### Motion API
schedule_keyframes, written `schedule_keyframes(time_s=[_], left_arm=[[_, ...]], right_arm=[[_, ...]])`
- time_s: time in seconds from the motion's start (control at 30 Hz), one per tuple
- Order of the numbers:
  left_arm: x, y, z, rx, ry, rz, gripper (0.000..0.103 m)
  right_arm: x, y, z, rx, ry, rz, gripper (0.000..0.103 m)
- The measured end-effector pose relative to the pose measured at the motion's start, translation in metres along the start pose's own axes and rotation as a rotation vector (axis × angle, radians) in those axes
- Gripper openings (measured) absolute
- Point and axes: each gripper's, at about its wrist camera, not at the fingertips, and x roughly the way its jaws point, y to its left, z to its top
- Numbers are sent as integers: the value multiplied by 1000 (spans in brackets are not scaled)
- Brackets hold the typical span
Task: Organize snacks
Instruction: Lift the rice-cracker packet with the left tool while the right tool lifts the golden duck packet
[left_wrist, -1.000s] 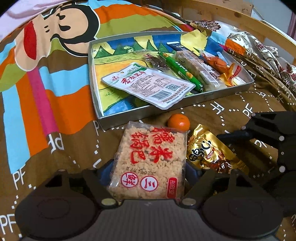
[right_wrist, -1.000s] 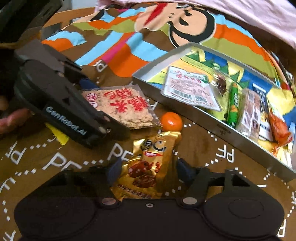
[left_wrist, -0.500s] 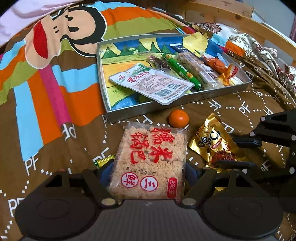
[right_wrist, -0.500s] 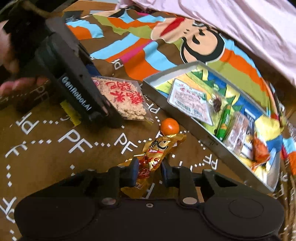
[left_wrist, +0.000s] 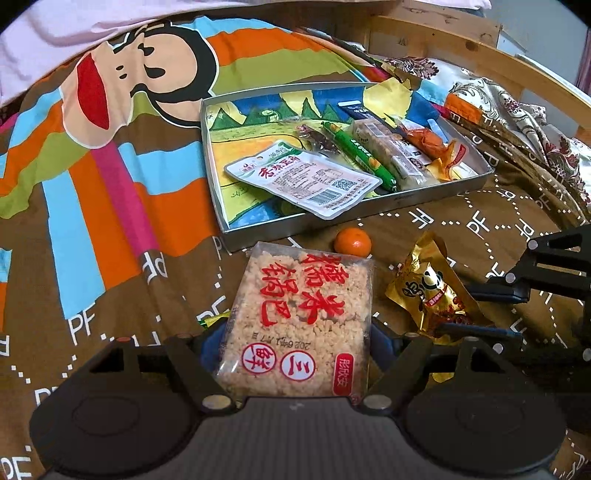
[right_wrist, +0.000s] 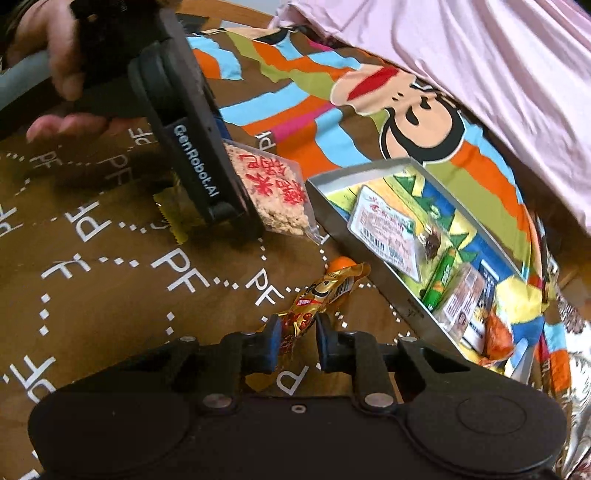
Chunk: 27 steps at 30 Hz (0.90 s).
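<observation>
My left gripper (left_wrist: 295, 345) is shut on a clear rice-cracker pack with red characters (left_wrist: 301, 317), held above the brown cloth just in front of the metal tray (left_wrist: 295, 229). The pack also shows in the right wrist view (right_wrist: 273, 195). My right gripper (right_wrist: 295, 338) is shut on a gold snack packet (right_wrist: 317, 295) and holds it off the cloth; that packet also shows in the left wrist view (left_wrist: 432, 288). A small orange (left_wrist: 352, 242) lies between the packs and the tray. The tray holds a white pouch (left_wrist: 303, 181), a green stick (left_wrist: 360, 157) and several other snacks.
The colourful cartoon bedspread (left_wrist: 110, 155) covers the surface. A pink sheet (right_wrist: 480, 66) lies beyond it. A wooden bed rail (left_wrist: 461, 48) and patterned fabric (left_wrist: 517, 110) lie behind and right of the tray. A yellow wrapper (right_wrist: 171, 218) lies under the left gripper.
My right gripper closed on the gold packet and lifted it off the cloth. My left gripper rose with the rice-cracker pack, and the tray now looks farther off.
</observation>
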Motion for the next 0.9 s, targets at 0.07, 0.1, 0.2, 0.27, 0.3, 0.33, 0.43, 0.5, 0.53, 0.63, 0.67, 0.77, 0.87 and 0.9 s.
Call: schedule_keyframes(time_s=[0.07,0.1,0.2,0.27,0.3,0.33,0.43,0.5,0.53,0.63,0.67,0.77,0.87,0.9], left_arm=[[-2,0,0,1,-3,3,80],[-3,0,0,1,-6,3,80],[-6,0,-1,2,-13,4,80],[-7,-1,-1,2,-16,4,80],[-7,-1,-1,2,-17,4,80],[-8,-1,-1,3,-17,4,80],[-8,-1,-1,4,-19,4,80],[-9,-2,-1,5,-20,3,80],[-9,-2,-1,5,-20,4,80],[-9,-2,-1,1,-18,3,80],[-8,-2,-2,-2,-17,0,80],[-6,0,-3,-13,-16,-6,80],[-3,4,-3,-26,-15,-7,80],[-2,6,-3,-32,-16,-6,80]], right_arm=[[-2,1,1,-7,-3,-3,20],[-2,1,1,-10,-5,-6,20],[-5,0,3,-23,-10,-17,19],[-5,1,2,-32,-10,-21,18],[-5,1,2,-35,-6,-17,18],[-5,2,1,-37,-3,-13,18],[-4,6,0,-45,9,7,18],[-1,6,1,-27,23,26,18],[1,6,2,-14,29,31,18],[9,0,6,40,36,63,18],[11,-2,8,58,32,74,18],[19,-3,15,84,25,105,23],[27,3,19,68,25,102,27],[29,5,20,65,30,97,27]])
